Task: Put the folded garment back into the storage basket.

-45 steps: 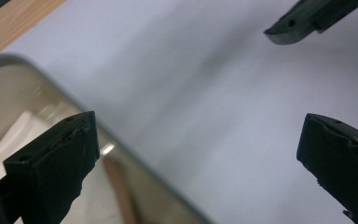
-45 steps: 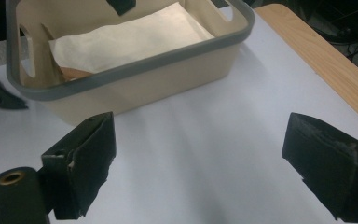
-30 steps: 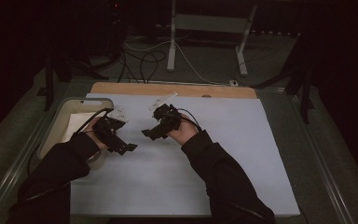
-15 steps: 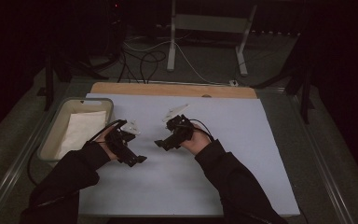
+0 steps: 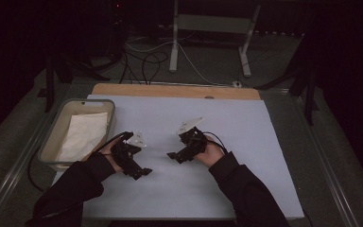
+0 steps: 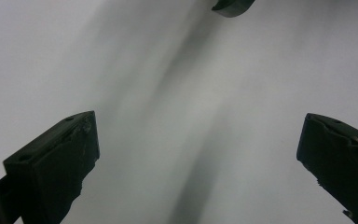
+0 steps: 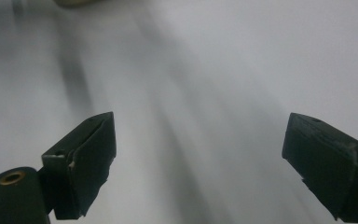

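Both jaws spread and empty, the left gripper and right gripper angle together over the white mat; converging tips risk colliding, though dim light obscures the gap.

Both the left hand-held gripper and the right hand-held gripper are black, each topped by a pale grey plate. The bench has a plain pale blue-grey cover, with a light wooden strip along its far edge. At far left, a beige tray holds a white sheet. The person's sleeves are black.
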A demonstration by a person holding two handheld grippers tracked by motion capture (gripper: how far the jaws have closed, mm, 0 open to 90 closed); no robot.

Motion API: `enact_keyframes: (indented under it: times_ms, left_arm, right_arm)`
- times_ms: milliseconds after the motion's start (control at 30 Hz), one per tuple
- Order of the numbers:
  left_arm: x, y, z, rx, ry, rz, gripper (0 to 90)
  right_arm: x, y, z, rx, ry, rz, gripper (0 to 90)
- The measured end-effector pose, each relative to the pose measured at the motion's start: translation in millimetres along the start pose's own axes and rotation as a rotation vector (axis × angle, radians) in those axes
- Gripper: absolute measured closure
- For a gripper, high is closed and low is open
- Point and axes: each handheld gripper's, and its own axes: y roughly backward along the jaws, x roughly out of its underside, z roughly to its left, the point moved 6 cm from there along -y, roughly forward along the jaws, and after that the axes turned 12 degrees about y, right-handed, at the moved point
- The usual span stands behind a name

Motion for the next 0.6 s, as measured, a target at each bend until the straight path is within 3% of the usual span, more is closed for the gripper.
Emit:
enact_keyframes:
  times_ms: [200, 267, 567, 600]
  left_arm:
    - [11.0, -3.9, -3.3, 0.012, 0.017, -0.008, 0.4]
    - [14.1, -5.0, -4.8, 0.009, 0.013, -0.011, 0.4]
    - [31.6, -8.5, -18.7, 0.02, -0.003, 0.004, 0.4]
    - [33.9, -8.3, -19.5, 0.023, -0.005, 0.006, 0.4]
  right_arm:
    - [19.3, 5.7, 9.1, -0.02, -0.016, 0.006, 9.8]
    - [25.8, 8.2, 11.6, -0.015, 0.006, 0.004, 9.8]
    - [51.5, 23.2, 24.9, -0.024, 0.026, 0.011, 9.7]
    - [53.3, 25.1, 28.5, -0.043, -0.001, 0.016, 9.7]
